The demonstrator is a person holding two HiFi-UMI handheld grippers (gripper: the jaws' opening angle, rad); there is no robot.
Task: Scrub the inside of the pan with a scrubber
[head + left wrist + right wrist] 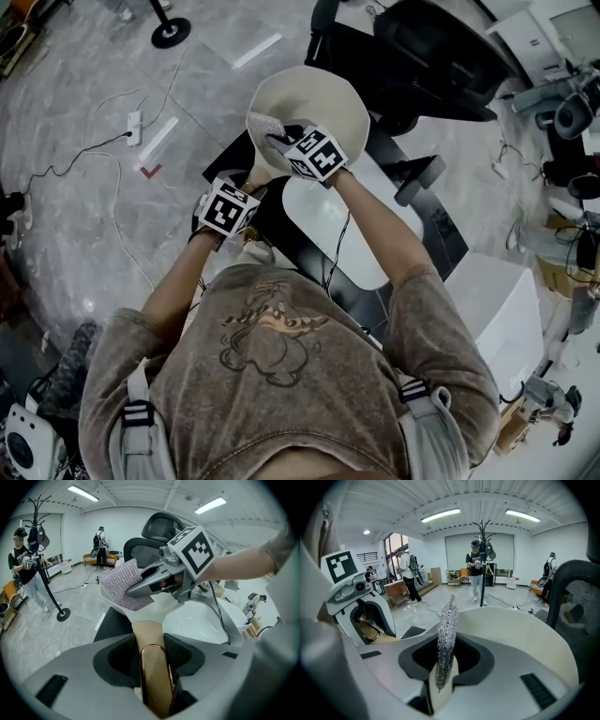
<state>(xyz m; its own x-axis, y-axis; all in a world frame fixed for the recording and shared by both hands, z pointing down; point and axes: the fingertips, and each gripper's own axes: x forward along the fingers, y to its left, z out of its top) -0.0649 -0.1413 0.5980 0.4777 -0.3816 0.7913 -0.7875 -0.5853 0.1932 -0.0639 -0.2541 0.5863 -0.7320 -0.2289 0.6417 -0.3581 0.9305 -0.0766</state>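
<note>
Scrubber (265, 127) at left rim of pan (323, 94); handle (147, 632) between left gripper (152, 660) fingers

From my remote station I read the surface (225, 161) as a black top. One flat white oval panel (319, 234) lies directly on it. The floor (84, 216) is grey, glossy and marble-patterned; on it lie a white power strip (134, 127) with a thin cable (70, 167) trailing left, a white strip (157, 141) just beside the power strip, a second white strip (256, 52) well apart, a red corner mark (150, 172) near the first strip, and a round black stand base (171, 34).
</note>
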